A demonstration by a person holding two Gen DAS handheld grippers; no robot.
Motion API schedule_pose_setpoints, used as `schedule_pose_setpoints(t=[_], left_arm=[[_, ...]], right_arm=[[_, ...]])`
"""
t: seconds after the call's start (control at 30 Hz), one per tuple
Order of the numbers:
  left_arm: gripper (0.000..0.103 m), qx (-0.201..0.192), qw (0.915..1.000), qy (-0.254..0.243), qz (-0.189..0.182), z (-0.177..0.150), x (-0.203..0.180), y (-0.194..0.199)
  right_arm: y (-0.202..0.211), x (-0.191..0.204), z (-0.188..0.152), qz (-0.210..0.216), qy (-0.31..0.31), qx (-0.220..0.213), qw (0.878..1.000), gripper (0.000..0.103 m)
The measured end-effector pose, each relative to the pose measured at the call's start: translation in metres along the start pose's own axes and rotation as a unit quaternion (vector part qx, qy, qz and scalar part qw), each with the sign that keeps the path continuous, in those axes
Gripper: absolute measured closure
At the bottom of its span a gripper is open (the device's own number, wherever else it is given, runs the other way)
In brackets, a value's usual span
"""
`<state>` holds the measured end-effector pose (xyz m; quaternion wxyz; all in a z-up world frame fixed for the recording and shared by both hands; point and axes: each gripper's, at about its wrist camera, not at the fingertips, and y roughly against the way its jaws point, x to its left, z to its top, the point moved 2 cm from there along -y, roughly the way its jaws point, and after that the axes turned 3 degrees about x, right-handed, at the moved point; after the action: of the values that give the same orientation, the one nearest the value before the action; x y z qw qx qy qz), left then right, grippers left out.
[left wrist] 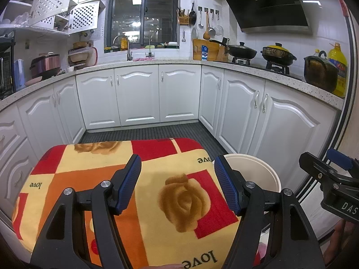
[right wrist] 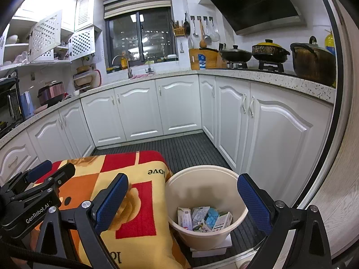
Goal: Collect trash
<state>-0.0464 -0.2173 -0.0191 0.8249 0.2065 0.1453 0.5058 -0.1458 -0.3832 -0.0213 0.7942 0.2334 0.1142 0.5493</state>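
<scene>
Trash [right wrist: 203, 220] | cartons and wrappers lie in cream bucket [right wrist: 241, 213] beside surface's right edge, set close for short drops | blanket-covered surface [left wrist: 101, 161] bare of litter | left claw [left wrist: 177, 183] spread, empty, above surface | right claw [right wrist: 182, 204] spread, empty, over bucket | collection looks finished

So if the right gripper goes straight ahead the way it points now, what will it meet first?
Most likely the cream bucket. The right gripper is open and empty, aimed down toward its opening, where cartons lie at the bottom. Depth is hard to judge.
</scene>
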Motion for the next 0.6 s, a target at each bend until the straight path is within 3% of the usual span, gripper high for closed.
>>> schedule_pose_setpoints(t=[0.6], left_arm=[[0.036, 0.004, 1.0, -0.001, 0.0, -0.0034, -0.0005, -0.0031]], right_arm=[[-0.0031, -0.0019, -0.0016, -0.001, 0.001, 0.003, 1.0, 0.006]])
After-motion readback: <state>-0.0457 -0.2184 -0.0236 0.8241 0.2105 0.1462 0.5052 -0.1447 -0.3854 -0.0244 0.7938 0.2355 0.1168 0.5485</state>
